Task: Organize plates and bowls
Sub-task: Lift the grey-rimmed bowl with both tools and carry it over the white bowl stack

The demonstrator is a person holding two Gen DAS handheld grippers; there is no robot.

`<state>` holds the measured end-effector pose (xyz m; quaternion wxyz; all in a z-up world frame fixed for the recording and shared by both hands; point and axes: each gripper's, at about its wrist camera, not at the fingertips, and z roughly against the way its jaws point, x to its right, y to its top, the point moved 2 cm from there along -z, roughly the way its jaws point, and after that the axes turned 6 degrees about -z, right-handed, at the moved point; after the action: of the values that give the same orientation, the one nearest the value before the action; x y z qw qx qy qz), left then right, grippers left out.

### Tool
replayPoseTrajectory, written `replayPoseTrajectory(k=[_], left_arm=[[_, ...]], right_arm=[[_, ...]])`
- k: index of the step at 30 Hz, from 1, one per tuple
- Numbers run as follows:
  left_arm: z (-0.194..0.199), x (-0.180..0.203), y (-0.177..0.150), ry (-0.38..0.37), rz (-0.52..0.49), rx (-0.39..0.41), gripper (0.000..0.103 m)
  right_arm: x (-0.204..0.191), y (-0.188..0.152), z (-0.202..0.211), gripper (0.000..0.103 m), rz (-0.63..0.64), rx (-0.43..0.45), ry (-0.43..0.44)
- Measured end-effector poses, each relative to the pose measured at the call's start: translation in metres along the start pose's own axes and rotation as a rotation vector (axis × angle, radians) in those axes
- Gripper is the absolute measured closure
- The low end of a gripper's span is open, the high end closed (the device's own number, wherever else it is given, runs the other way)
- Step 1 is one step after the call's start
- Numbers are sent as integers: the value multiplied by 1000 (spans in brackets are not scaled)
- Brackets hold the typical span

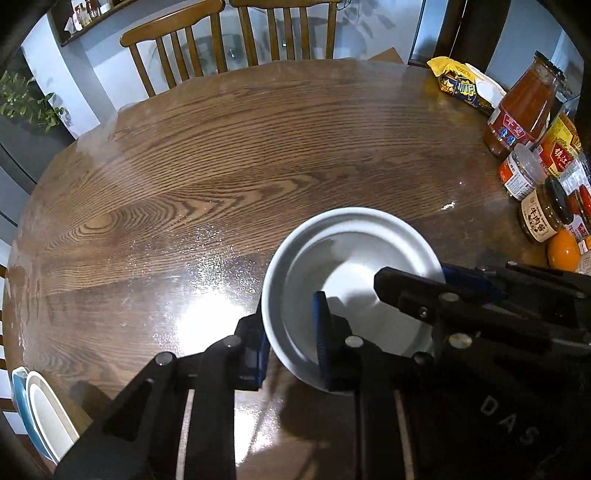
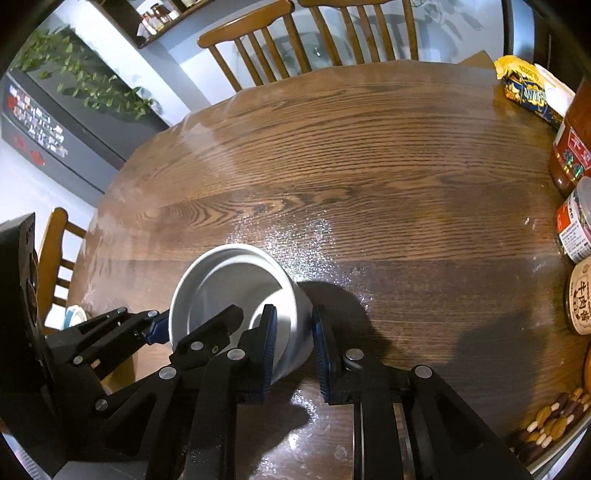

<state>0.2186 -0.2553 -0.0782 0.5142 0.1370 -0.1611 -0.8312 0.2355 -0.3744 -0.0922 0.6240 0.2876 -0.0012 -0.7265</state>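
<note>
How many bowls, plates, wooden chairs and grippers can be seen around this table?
White bowl: 1
Plates, white on blue: 2
Wooden chairs: 3
Grippers, left and right, both on the bowl's wall: 2
Total: 8

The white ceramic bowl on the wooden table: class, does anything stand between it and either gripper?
Nothing visible does. The left gripper and the right gripper each straddle the rim of the white ceramic bowl, one finger inside, one outside, on opposite sides.
</note>
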Motion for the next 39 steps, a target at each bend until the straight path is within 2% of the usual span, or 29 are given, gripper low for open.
replayPoseTrajectory(k=[18,39], left_arm=[[45,12,-29,39,-46,107,84],[125,7,-108,57,-15,211,84]], right_arm=[[-14,-35,33,82,10,66,9],[-65,-107,89,82,52,142,27]])
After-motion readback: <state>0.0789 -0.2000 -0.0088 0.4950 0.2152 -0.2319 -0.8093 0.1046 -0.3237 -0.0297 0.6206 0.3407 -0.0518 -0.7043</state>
